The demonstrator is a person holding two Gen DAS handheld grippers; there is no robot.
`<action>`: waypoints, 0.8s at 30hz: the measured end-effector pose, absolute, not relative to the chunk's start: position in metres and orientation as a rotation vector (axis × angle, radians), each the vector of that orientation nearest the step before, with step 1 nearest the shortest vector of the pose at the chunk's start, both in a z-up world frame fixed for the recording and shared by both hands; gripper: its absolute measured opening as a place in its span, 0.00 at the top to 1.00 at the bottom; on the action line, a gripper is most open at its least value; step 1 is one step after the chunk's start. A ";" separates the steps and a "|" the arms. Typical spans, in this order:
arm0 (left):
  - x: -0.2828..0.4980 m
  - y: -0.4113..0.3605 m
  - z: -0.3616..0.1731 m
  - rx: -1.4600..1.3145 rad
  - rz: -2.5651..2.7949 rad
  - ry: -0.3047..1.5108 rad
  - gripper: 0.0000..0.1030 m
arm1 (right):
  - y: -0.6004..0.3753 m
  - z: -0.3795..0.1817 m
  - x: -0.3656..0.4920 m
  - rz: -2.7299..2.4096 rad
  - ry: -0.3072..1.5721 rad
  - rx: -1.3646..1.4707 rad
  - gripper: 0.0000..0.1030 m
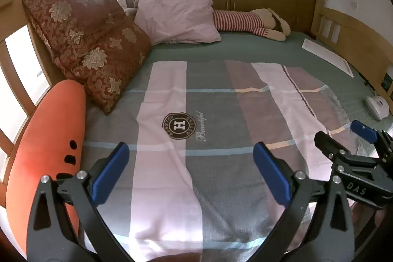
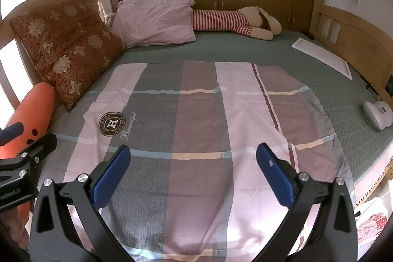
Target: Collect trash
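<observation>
Hovering over the plaid sheet (image 1: 221,114), left gripper (image 1: 191,171) and right gripper (image 2: 194,173) both spread wide, holding nothing.

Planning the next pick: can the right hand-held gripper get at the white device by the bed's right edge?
Probably yes: the right hand-held gripper is open and empty, and only flat bedding lies between it and the white device.

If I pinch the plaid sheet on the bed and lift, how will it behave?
The plaid sheet is probably floppy: it lies flat with soft creases, so it would drape and trail from a pinch. It looks thin and light. Pushed, it would likely bunch over the green mattress cover.
</observation>
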State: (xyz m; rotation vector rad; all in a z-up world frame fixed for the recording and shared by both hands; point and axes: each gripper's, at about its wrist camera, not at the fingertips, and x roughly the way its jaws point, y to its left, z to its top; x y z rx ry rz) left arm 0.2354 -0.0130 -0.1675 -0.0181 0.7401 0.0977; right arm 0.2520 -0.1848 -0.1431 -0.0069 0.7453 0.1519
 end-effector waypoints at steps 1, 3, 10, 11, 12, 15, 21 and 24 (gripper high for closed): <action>0.235 -0.013 -0.168 -0.019 0.099 0.741 0.03 | -0.185 -0.143 0.252 0.152 0.746 -0.007 0.03; 0.236 -0.013 -0.168 -0.020 0.097 0.743 0.03 | -0.186 -0.144 0.252 0.149 0.744 -0.002 0.03; 0.236 -0.012 -0.168 -0.021 0.097 0.742 0.03 | -0.186 -0.144 0.251 0.151 0.748 0.000 0.03; 0.236 -0.012 -0.169 -0.023 0.098 0.743 0.03 | -0.187 -0.145 0.250 0.151 0.748 0.001 0.03; 0.236 -0.011 -0.169 -0.024 0.098 0.744 0.03 | -0.186 -0.144 0.251 0.151 0.747 -0.001 0.03; 0.236 -0.011 -0.169 -0.018 0.099 0.742 0.03 | -0.186 -0.145 0.251 0.150 0.748 -0.001 0.03; 0.236 -0.011 -0.168 -0.019 0.101 0.741 0.03 | -0.187 -0.145 0.251 0.152 0.750 -0.002 0.03; 0.236 -0.010 -0.169 -0.019 0.101 0.744 0.03 | -0.187 -0.145 0.251 0.151 0.749 -0.003 0.03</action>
